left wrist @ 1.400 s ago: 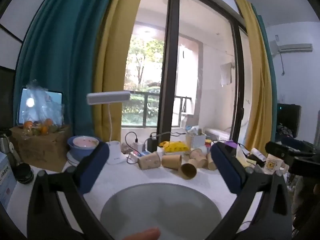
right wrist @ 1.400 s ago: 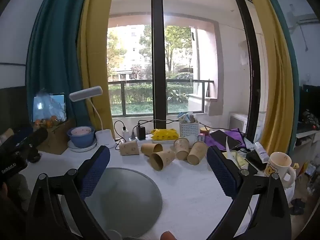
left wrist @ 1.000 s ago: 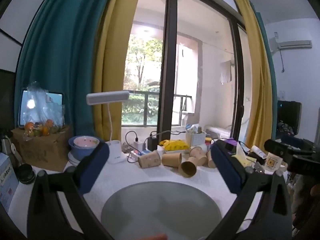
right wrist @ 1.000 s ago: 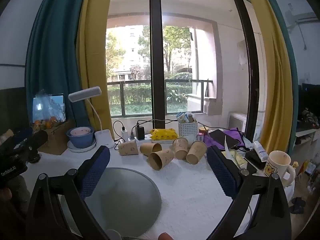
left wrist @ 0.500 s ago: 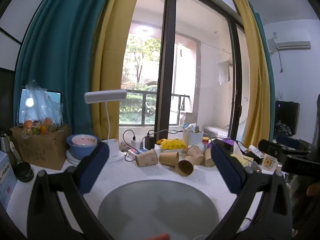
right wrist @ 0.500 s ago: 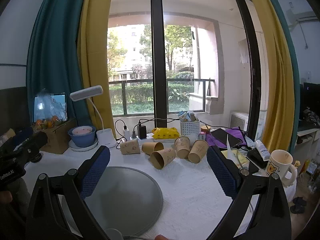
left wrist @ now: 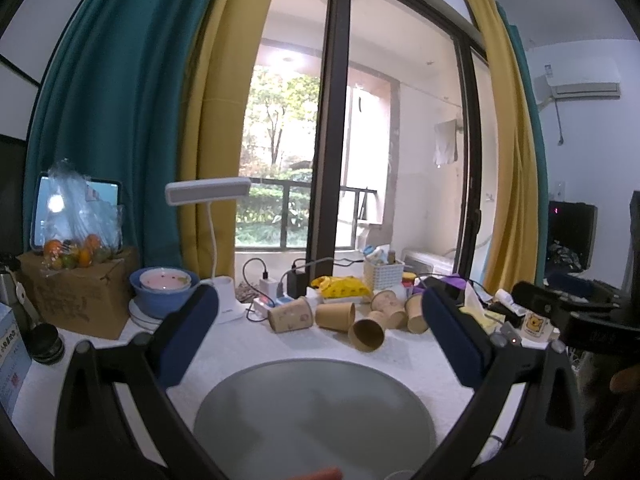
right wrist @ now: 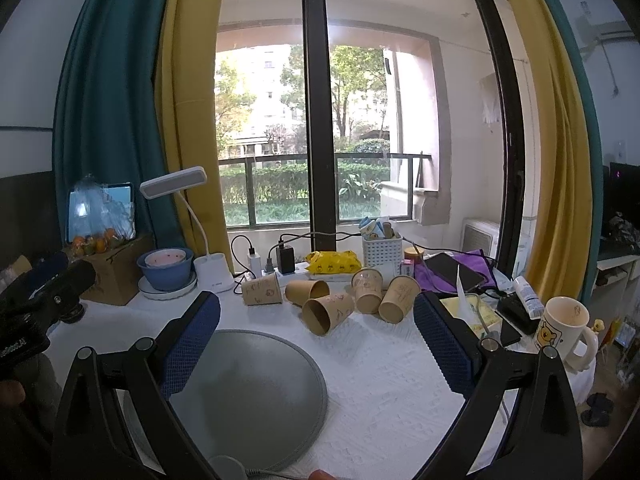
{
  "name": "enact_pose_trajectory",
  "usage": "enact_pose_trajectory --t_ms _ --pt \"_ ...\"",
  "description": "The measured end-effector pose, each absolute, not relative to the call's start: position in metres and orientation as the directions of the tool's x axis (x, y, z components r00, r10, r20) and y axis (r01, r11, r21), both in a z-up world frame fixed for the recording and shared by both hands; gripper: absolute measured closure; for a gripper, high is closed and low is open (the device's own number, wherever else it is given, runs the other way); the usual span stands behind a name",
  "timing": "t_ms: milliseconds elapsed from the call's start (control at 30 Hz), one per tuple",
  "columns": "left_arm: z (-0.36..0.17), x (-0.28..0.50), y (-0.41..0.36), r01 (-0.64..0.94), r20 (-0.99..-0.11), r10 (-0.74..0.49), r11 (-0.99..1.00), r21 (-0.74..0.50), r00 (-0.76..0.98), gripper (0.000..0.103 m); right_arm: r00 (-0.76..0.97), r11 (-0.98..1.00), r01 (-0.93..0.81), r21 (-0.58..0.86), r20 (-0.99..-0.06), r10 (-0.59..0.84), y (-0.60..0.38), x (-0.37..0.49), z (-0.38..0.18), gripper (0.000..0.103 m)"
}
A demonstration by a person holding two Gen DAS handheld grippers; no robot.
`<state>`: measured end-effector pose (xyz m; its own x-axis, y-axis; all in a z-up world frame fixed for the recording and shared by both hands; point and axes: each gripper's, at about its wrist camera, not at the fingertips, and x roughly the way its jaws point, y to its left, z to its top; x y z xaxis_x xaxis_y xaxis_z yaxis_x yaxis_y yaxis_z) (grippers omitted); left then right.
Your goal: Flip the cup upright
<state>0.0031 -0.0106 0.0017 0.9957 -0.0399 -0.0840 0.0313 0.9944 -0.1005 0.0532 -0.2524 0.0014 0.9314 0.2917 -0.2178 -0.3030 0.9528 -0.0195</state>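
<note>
Several brown paper cups lie on their sides in a cluster at the back of the white table, with the nearest cup [right wrist: 327, 312] open toward me; it also shows in the left wrist view [left wrist: 367, 334]. My left gripper [left wrist: 318, 320] is open and empty, held above the grey round mat [left wrist: 316, 416], well short of the cups. My right gripper [right wrist: 316, 316] is open and empty, also short of the cups, with the nearest cup between its fingers in the view. The grey mat [right wrist: 248, 396] lies at the lower left there.
Behind the cups stand a power strip with chargers [right wrist: 280, 264], a yellow packet [right wrist: 332, 261], a white basket [right wrist: 382, 249] and a desk lamp [right wrist: 212, 270]. A blue bowl [right wrist: 166, 269] is at the left. A white bear mug [right wrist: 562, 330] stands at the right edge.
Both views have shifted slightly; the cups sit a little lower and nearer in the left wrist view. Both grippers stay open and empty.
</note>
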Motion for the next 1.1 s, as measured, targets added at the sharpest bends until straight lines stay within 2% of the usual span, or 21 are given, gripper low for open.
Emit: enact_pose_trajectory --t_ms 1100 --pt "-0.0033 0.0 -0.0061 0.022 -0.078 -0.031 0.994 -0.111 0.996 0.001 0.927 0.95 -0.31 -0.017 -0.225 0.299 -0.2463 0.053 -0.002 0.004"
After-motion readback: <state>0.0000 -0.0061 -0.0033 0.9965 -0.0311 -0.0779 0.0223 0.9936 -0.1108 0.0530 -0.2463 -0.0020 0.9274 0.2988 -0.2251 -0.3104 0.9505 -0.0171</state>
